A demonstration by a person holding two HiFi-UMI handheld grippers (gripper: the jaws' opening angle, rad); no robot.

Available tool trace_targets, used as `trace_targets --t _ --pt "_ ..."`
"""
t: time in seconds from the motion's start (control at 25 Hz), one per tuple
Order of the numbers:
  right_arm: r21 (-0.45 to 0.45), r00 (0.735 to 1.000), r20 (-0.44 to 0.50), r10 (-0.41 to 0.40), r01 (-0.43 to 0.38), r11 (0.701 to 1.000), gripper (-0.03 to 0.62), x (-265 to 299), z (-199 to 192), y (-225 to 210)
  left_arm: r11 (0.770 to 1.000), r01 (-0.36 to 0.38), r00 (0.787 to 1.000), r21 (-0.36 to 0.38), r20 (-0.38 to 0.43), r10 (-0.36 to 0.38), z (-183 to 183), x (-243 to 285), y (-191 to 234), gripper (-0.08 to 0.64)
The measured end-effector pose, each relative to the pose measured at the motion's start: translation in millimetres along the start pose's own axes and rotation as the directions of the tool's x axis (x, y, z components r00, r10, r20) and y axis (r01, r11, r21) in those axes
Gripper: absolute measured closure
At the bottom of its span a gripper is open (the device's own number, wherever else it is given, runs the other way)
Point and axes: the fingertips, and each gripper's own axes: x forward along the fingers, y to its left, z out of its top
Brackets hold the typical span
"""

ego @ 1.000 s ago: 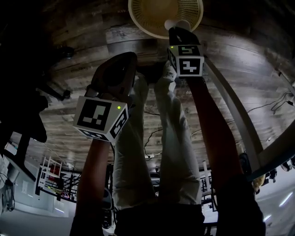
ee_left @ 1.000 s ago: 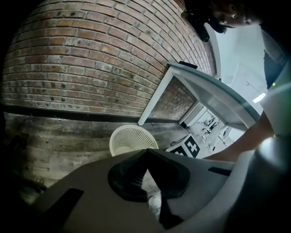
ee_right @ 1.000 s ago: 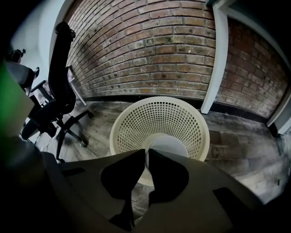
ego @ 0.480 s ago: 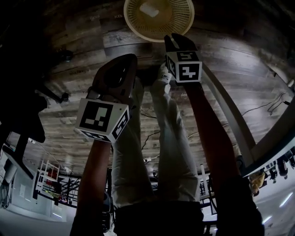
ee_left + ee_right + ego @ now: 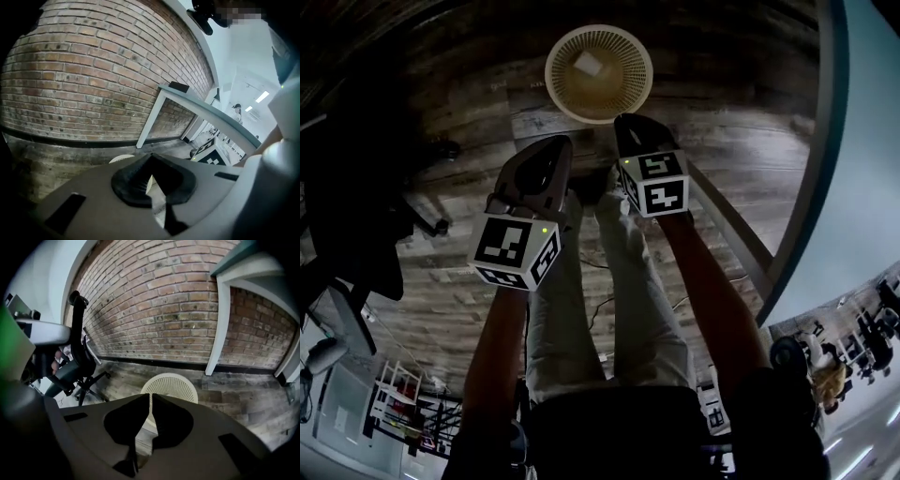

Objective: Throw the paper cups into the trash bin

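Observation:
A cream mesh trash bin (image 5: 598,73) stands on the wood floor, and a white paper cup (image 5: 587,64) lies inside it. My right gripper (image 5: 630,124) hangs just short of the bin's near rim. Its jaws have just been closing and nothing is between them. In the right gripper view the right gripper (image 5: 150,397) points down at the bin (image 5: 171,382). My left gripper (image 5: 549,148) hangs beside it to the left, shut and empty. Past the left gripper (image 5: 151,161) only a sliver of the bin (image 5: 123,159) shows.
A black office chair (image 5: 356,216) stands on the left; it also shows in the right gripper view, chair (image 5: 70,364). A white table leg (image 5: 216,329) and a brick wall (image 5: 178,301) are behind the bin. A table edge (image 5: 820,141) runs along the right. The person's legs (image 5: 609,281) are below the grippers.
The cup that was at the right gripper's tip now lies inside the bin. Both grippers have lifted away from the bin, which looks smaller and farther off.

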Motion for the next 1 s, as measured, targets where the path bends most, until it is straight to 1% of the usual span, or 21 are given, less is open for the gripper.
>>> trace_targets --t 0.16,0.28,0.4,0.6,0.76,0.88,1.0 --pt "0.008 0.999 0.051 0.001 -0.002 1.0 0.578 -51 43 8 1.0 0.009 1.0 0.021 0.013 -0.009 34 -24 -19 0.557" --pt "-0.016 0.995 0.099 0.007 -0.006 1.0 0.586 -92 79 15 1.0 0.026 0.998 0.015 0.052 -0.027 67 -43 -36 0.557" --pt "-0.026 0.989 0.148 0.024 -0.02 0.999 0.588 -132 107 20 0.996 0.029 0.997 0.081 0.073 -0.035 92 -56 -55 0.557" --pt "-0.044 0.982 0.187 0.027 -0.02 0.999 0.589 -188 134 34 0.992 0.015 0.995 0.125 0.093 -0.027 118 -84 -73 0.557" --pt "-0.068 0.975 0.219 0.044 -0.029 0.997 0.589 -236 150 48 0.991 -0.009 0.991 0.137 0.13 -0.009 142 -113 -91 0.557" --pt "-0.073 0.962 0.265 0.059 -0.041 0.996 0.589 -270 166 57 0.989 -0.028 0.986 0.147 0.164 0.004 161 -130 -106 0.557" --pt "-0.09 0.945 0.321 0.064 -0.037 0.995 0.589 -299 186 61 0.986 -0.027 0.98 0.162 0.198 -0.006 181 -143 -124 0.557"
